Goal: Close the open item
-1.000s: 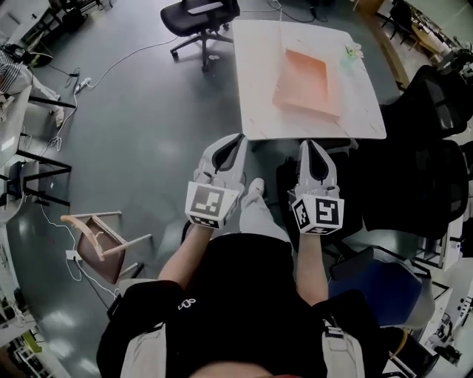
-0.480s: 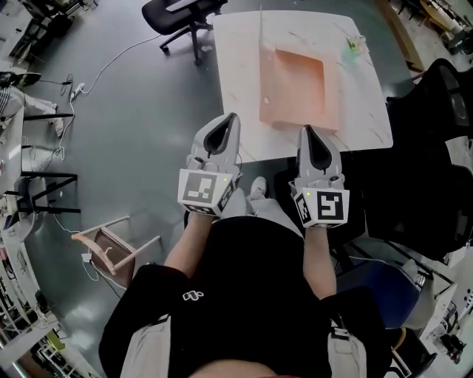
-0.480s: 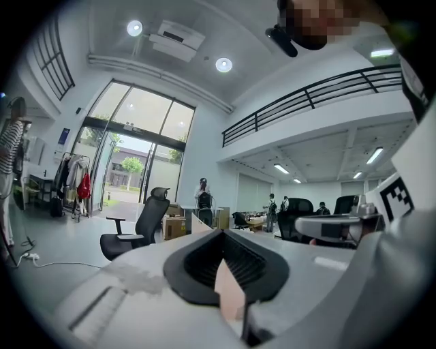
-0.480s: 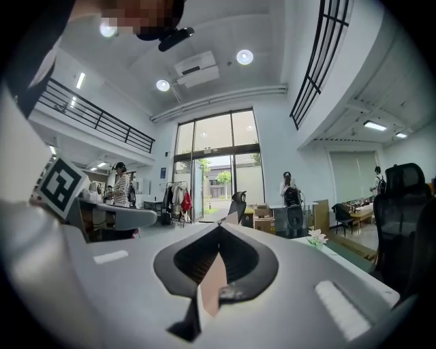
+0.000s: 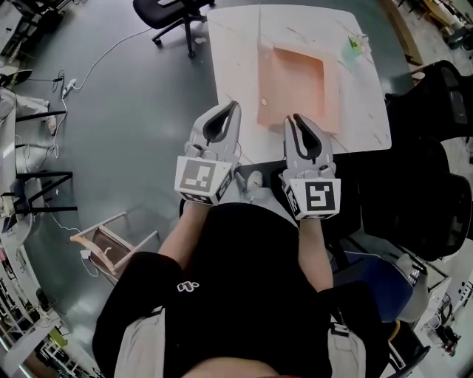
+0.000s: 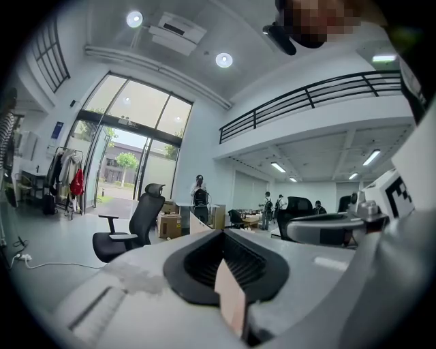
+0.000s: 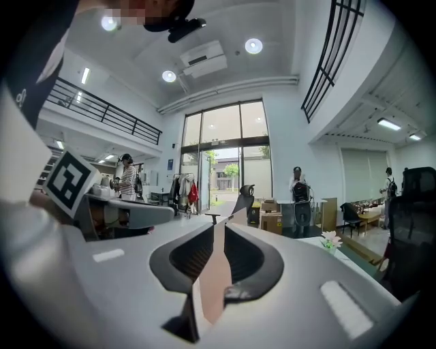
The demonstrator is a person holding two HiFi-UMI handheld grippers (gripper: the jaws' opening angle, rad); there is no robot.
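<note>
A flat salmon-orange box (image 5: 295,81) lies open on the white table (image 5: 229,52), with its lid standing up along its left side (image 5: 260,29). Both grippers hover side by side over the table's near edge and touch nothing. My left gripper (image 5: 228,111) is shut and empty, just left of the box's near corner. In the left gripper view its tips (image 6: 225,235) meet. My right gripper (image 5: 294,122) is at the box's near edge. Its jaws are opening, and in the right gripper view a narrow slit (image 7: 221,228) runs between them with nothing in it.
A small green plant (image 5: 355,44) stands at the table's far right corner. A black office chair (image 5: 166,11) is behind the table on the left. Dark chairs (image 5: 436,96) crowd the right side. A tipped wooden stool (image 5: 111,244) and cables (image 5: 96,63) lie on the grey floor to the left.
The table and box have come nearer in the head view. Both grippers have moved forward to the table's near edge, and the right one has shifted slightly left.
</note>
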